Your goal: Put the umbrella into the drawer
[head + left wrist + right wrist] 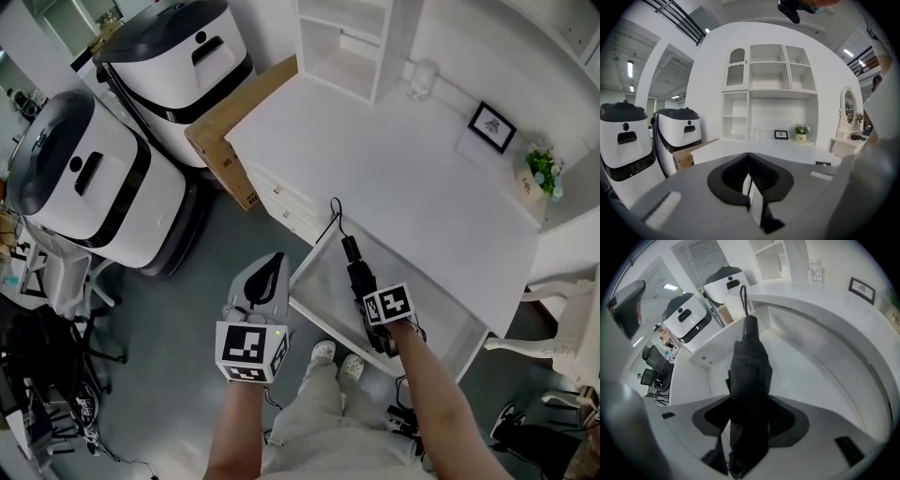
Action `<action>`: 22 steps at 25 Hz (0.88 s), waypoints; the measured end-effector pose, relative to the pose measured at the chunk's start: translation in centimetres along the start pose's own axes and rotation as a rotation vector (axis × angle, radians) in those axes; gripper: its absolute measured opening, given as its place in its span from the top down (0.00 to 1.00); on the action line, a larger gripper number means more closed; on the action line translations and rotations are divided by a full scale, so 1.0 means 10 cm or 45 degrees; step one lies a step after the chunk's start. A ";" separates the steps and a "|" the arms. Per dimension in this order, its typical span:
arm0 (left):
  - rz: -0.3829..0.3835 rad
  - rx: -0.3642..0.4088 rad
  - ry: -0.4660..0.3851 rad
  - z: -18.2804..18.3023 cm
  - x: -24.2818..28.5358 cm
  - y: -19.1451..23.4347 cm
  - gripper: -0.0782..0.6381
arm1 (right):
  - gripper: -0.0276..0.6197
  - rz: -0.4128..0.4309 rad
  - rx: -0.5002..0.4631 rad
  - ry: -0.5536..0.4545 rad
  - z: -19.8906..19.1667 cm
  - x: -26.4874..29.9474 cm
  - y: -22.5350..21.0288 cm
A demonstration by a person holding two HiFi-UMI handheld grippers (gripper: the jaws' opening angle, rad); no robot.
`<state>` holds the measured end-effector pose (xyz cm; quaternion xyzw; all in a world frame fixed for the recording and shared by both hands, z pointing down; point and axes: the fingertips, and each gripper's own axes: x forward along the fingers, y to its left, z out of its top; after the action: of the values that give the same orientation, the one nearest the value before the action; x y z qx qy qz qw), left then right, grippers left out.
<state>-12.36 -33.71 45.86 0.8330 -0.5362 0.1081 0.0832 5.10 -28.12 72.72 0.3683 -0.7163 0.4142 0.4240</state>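
A black folded umbrella (pixel 351 253) is held in my right gripper (pixel 364 284), which is shut on it about mid-length. It hangs over the open white drawer (pixel 428 317) pulled out from the white desk (pixel 394 169). In the right gripper view the umbrella (pixel 749 362) runs out between the jaws of my right gripper (pixel 747 430), strap end pointing away, with the drawer floor (pixel 806 376) below it. My left gripper (pixel 269 277) is left of the drawer's near corner, over the floor, jaws together and holding nothing. In its own view my left gripper (pixel 750 185) faces the desk and shelves.
Two white-and-black machines (pixel 89 183) (pixel 178 52) stand on the left beside a brown cardboard box (pixel 230 127). On the desk are a shelf unit (pixel 342 42), a framed picture (pixel 491 127) and a small plant (pixel 541 172). A white chair (pixel 567 328) is at the right.
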 end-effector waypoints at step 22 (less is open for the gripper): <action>0.038 -0.048 0.060 -0.32 -0.04 0.07 0.88 | 0.58 -0.042 0.067 0.141 -0.07 0.24 -0.21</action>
<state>-13.42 -32.87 48.83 0.8204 -0.5484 0.1188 0.1101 6.25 -28.68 75.70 0.3676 -0.6745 0.4456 0.4599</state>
